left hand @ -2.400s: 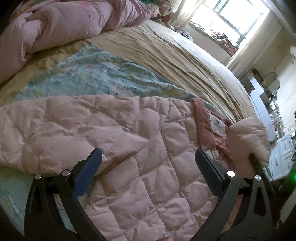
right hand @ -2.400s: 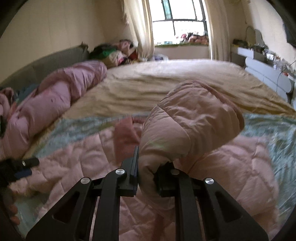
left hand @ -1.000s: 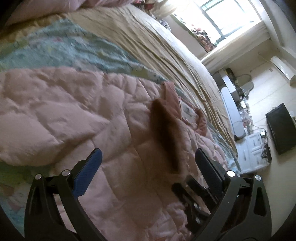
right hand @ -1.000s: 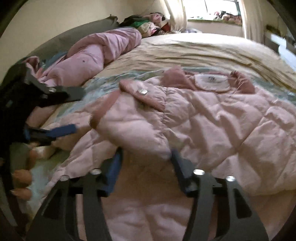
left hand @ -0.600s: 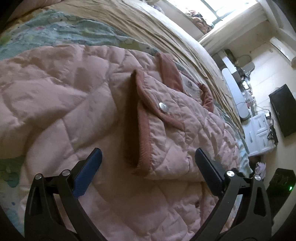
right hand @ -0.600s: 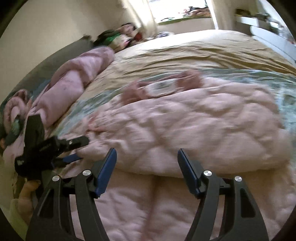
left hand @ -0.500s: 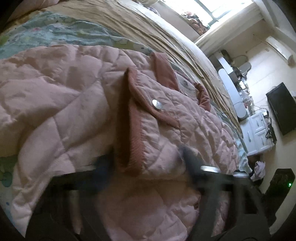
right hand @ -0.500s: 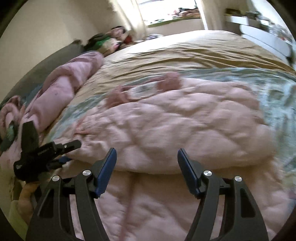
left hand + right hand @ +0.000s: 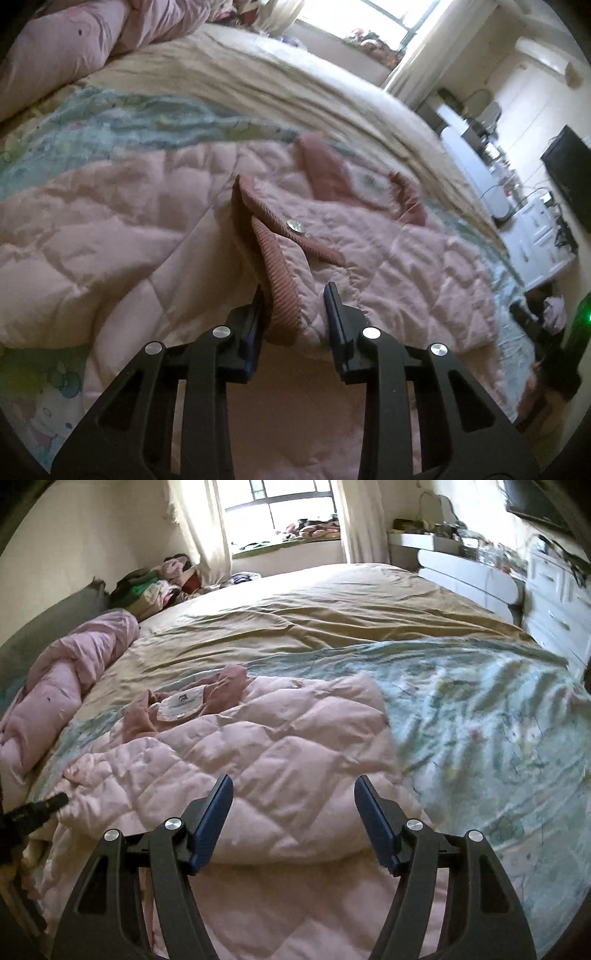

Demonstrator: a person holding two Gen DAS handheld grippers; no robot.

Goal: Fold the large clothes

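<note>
Left gripper (image 9: 295,295) has just closed onto the jacket's (image 9: 369,258) ribbed cuff (image 9: 280,280); right gripper (image 9: 293,794) hovers wide, empty.

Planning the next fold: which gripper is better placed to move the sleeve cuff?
Left. The left gripper has just been closing around the ribbed cuff; the right gripper hangs open over the jacket body.

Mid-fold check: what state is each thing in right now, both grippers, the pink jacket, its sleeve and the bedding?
left gripper: jaws have just been closing, now pinching the ribbed sleeve cuff.
right gripper: open, nothing between its jaws, above the jacket.
pink quilted jacket: spread on the bed, sleeve folded across its body, collar label showing.
snap button: fastened flat on the cuff tab.
pink duvet: bunched along the bed's edge.
</note>
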